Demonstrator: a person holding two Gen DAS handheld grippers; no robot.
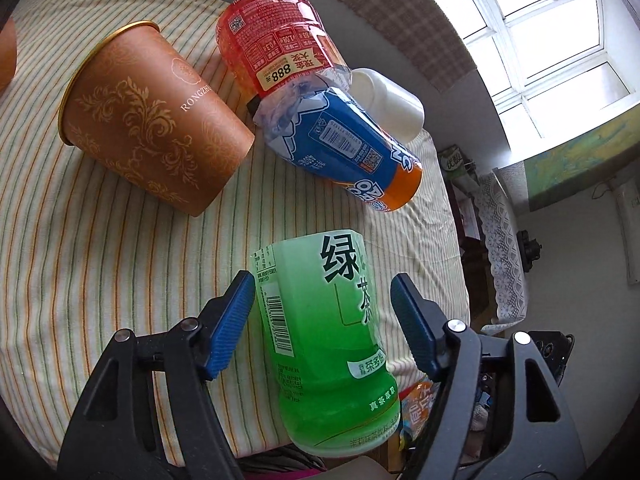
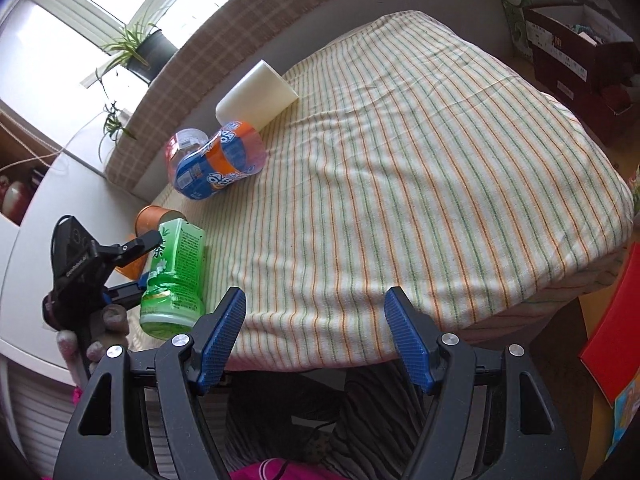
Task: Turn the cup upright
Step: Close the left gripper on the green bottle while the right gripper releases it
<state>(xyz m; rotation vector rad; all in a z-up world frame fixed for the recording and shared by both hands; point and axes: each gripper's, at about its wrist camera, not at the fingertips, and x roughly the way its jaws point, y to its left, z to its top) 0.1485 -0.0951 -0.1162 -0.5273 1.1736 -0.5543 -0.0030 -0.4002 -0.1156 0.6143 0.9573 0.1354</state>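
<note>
A green cup cut from a tea bottle [image 1: 324,336] lies on its side on the striped cloth [image 1: 120,240], between the blue pads of my left gripper [image 1: 322,300]. The jaws are open, with a gap on each side of the cup. It also shows in the right wrist view [image 2: 176,276], with the left gripper [image 2: 146,260] around it. My right gripper [image 2: 314,312] is open and empty over the near edge of the table.
A brown patterned cup [image 1: 156,136], a red bottle cup [image 1: 276,40], a blue-orange bottle cup [image 1: 348,148] and a white cup [image 1: 388,100] lie on their sides further back. Striped cloth [image 2: 420,160] covers the table. Boxes [image 2: 568,40] stand at far right.
</note>
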